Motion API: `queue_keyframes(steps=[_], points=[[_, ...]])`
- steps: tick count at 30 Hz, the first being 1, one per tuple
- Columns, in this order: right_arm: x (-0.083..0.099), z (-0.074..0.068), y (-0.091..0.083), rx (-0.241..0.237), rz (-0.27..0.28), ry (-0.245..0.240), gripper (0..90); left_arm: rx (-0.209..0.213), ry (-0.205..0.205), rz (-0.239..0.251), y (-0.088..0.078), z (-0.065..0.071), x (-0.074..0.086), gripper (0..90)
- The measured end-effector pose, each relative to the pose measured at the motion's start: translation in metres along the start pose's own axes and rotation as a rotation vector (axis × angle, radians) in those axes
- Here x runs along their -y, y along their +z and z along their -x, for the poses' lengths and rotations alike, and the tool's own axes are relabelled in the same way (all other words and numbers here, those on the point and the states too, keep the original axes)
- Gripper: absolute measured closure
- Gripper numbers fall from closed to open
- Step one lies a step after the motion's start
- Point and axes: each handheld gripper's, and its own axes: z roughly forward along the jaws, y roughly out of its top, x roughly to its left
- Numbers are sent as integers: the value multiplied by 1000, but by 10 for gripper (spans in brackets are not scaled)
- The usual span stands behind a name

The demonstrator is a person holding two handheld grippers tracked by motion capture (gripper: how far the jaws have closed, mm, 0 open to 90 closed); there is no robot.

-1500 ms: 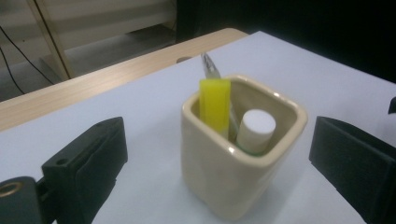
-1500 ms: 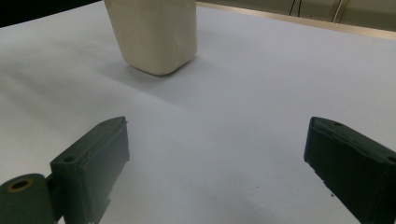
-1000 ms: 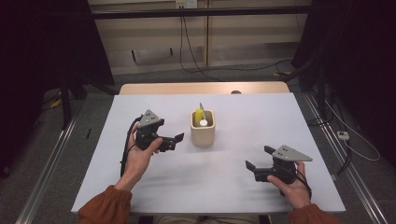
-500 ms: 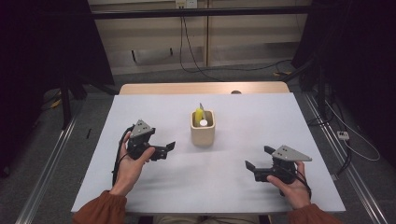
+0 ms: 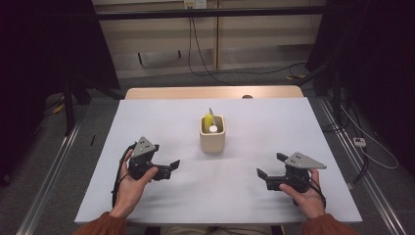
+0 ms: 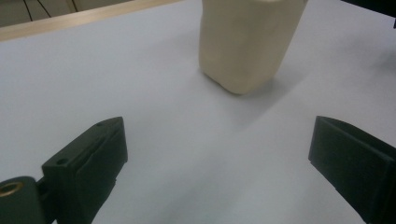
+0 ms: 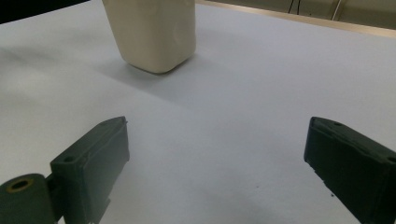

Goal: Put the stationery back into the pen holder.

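A cream square cup [image 5: 213, 135] stands upright near the middle of the white table [image 5: 254, 127], with a yellow item [image 5: 209, 119] and a small white round thing [image 5: 213, 129] inside it. My left gripper [image 5: 171, 166] is held low at the front left, open and empty, its jaws aimed toward the cup [image 6: 247, 42]. At the front right my right gripper [image 5: 270, 166] is open too, nothing between its jaws, with the cup [image 7: 152, 32] ahead of it.
A wooden strip [image 5: 210, 92] runs along the table's far edge. Cables [image 5: 195, 54] lie on the floor behind, and dark stands flank both sides. The table's front edge is close under both hands.
My left gripper has drawn back from beside the cup toward the front left of the table. The right gripper has stayed put.
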Motion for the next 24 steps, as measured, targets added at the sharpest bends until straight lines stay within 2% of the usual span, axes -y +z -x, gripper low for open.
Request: queue_keyframes(steps=[6,11,14,17,19,23,24], points=[[0,0,0,0,1,-1,68,-14,11,-28,-6,4,14,45],[0,0,0,0,-1,-1,68,-20,10,-25,-12,6,21,46],[0,0,0,0,-1,-2,68,-21,-6,-13,-16,8,25,46],[0,0,0,2,0,0,68,-51,6,-20,-18,11,30,47],[0,0,0,2,0,1,68,-54,15,-17,-20,12,34,51],[0,0,0,2,0,1,68,-55,-8,-4,-21,13,41,51],[0,0,0,1,-2,4,68,-60,-2,-6,-22,13,42,51]])
